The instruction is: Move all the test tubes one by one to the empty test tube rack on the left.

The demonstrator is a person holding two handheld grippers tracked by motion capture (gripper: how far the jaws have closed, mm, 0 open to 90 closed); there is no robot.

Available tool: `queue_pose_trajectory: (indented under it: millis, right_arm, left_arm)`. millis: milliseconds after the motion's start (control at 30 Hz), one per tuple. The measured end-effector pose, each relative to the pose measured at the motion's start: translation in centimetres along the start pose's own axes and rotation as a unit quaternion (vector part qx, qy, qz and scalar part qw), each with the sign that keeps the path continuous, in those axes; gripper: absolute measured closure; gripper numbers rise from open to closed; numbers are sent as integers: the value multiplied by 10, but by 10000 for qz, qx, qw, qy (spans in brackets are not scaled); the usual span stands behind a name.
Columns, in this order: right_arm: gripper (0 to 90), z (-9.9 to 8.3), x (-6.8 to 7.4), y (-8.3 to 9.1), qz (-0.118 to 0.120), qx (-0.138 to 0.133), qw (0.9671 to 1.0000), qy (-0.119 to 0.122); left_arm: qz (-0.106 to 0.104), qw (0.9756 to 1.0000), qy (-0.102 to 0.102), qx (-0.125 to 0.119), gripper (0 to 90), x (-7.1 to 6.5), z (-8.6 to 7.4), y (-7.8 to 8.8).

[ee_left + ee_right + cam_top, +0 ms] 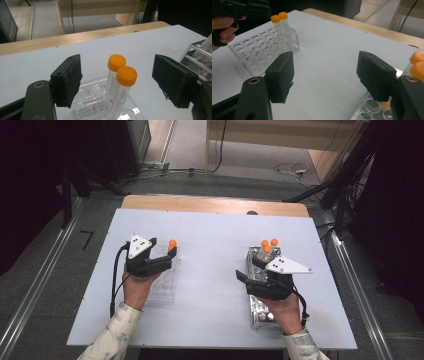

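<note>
Two clear tubes with orange caps (121, 72) stand side by side in the far end of a clear plastic rack (165, 281). My left gripper (162, 251) hovers just behind them, open, the tubes in the gap between its jaws with the pads well off them (120, 75). At the right, three orange-capped tubes (269, 245) stand at the far end of a metal rack (260, 312). My right gripper (249, 269) is open over that rack's left side, with nothing between its jaws (325, 75). The clear rack (262, 50) and its tubes (279, 22) lie across the table from it.
The racks sit on a white tabletop (215, 235) with a wooden strip (215, 204) along its far edge. Bare surface separates the two racks. Cables lie on the floor beyond the table. The hand holding the left gripper (224, 27) shows at the top left of the right gripper view.
</note>
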State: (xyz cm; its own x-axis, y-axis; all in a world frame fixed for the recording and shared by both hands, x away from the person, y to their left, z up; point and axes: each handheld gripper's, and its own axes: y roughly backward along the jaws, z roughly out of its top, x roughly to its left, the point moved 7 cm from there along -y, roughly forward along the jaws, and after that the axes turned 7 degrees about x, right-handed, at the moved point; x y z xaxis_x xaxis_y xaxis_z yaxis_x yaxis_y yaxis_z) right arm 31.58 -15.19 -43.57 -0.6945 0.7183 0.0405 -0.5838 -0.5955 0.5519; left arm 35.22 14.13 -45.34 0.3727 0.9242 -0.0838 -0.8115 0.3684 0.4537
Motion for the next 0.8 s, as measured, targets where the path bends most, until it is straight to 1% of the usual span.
queue_pose_trajectory:
  millis: [133,367,533,600,767,800]
  right_arm:
    - [288,0,-3,2,-32,-11,10000,-3]
    - [288,-1,-11,6,-107,-34,9999,-54]
    - [291,-2,-19,11,-189,-76,9997,-123]
    - [293,-1,-21,13,-185,-96,9996,-163]
    - [293,-1,-27,13,-258,-105,9995,-167]
    - [293,-1,-28,13,-285,-106,9993,-199]
  left_arm:
    - [-31,10000,27,-26,227,0,1,2]
    - [-157,9998,96,-45,226,-1,1,5]
    - [-206,9997,85,-45,226,-2,1,7]
    - [-212,9997,68,-25,225,-2,0,7]
    - [-240,9997,79,-19,223,-3,0,8]
    - [-240,9997,84,-21,223,-3,0,8]
